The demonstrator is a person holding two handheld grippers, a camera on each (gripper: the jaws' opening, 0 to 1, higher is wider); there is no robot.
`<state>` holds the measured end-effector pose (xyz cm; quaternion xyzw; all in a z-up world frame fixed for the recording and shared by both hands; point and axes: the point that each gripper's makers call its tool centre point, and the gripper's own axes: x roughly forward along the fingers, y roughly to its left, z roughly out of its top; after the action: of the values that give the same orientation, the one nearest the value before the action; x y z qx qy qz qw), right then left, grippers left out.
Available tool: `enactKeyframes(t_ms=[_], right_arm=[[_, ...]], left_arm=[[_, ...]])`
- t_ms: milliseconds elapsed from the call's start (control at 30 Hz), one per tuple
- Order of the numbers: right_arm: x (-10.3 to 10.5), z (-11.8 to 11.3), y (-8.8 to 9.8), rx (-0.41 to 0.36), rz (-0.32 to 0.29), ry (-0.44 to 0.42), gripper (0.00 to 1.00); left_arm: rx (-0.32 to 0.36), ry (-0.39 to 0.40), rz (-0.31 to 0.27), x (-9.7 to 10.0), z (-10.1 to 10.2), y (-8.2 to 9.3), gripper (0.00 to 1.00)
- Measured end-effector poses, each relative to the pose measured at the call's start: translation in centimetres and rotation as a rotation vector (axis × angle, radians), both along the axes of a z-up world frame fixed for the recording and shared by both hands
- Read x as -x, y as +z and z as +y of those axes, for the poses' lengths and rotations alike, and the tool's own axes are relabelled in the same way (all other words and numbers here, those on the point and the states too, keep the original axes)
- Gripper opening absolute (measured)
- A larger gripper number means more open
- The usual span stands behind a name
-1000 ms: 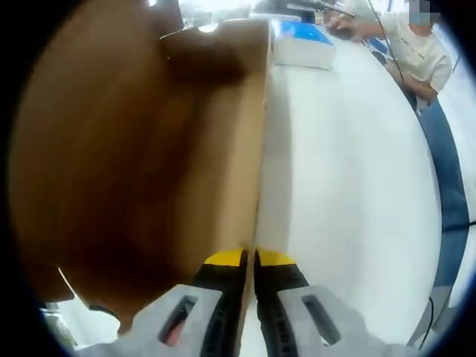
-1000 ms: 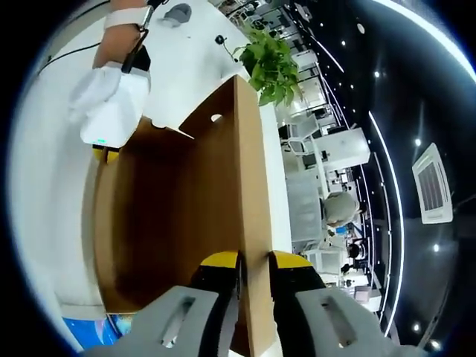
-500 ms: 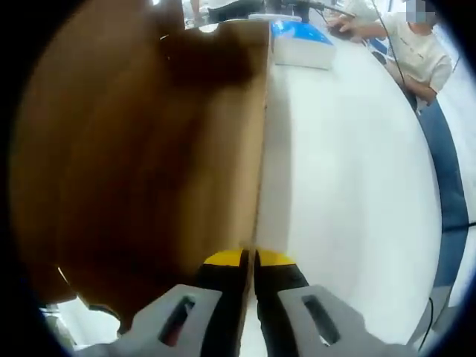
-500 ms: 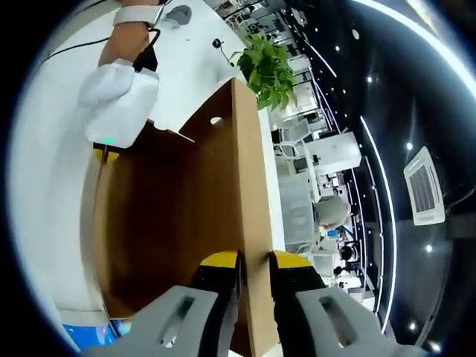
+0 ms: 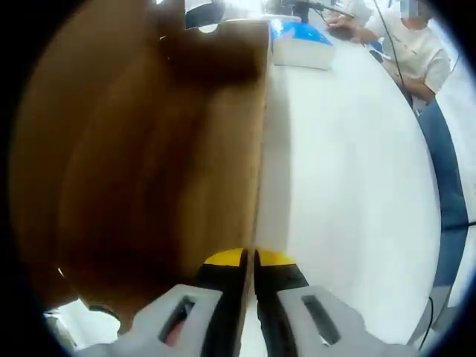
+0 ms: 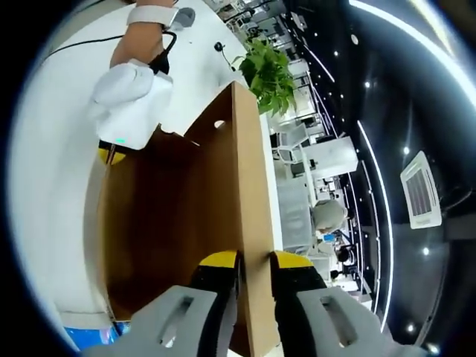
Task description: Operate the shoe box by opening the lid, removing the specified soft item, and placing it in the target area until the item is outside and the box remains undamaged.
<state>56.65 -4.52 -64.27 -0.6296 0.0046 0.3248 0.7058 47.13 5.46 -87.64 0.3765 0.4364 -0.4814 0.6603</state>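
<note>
The brown cardboard shoe box stands open on the white table. My left gripper is shut on the thin edge of one cardboard panel. In the right gripper view the same box shows its brown inside, and my right gripper is shut on the edge of the upright panel, which has a small hole near its far end. Across the box, a hand holds the left gripper, whose yellow tips touch the far edge.
A blue and white box lies on the table beyond the shoe box. A person sits at the table's far right edge. In the right gripper view a green plant stands behind the box, with cables on the table.
Both grippers keep their hold on the cardboard. In the right gripper view the left gripper and its hand sit slightly further right and lower, and the view has tilted a little.
</note>
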Motion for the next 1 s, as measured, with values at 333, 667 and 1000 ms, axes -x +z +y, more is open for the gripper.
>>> enactKeyframes(t_ms=[333,667,1000], right_arm=[[0.7,0.0,-0.3,-0.003,-0.011,0.012,0.15],[1.5,0.0,-0.5,-0.013,-0.023,0.022,0.15],[1.6,0.0,-0.7,-0.019,-0.022,0.025,0.16]], left_arm=[[0.0,-0.002,0.002,-0.2,0.1,-0.2,0.04],[-0.001,0.0,0.004,-0.3,0.2,-0.2,0.04],[-0.004,-0.003,0.001,-0.2,0.2,-0.1,0.04]])
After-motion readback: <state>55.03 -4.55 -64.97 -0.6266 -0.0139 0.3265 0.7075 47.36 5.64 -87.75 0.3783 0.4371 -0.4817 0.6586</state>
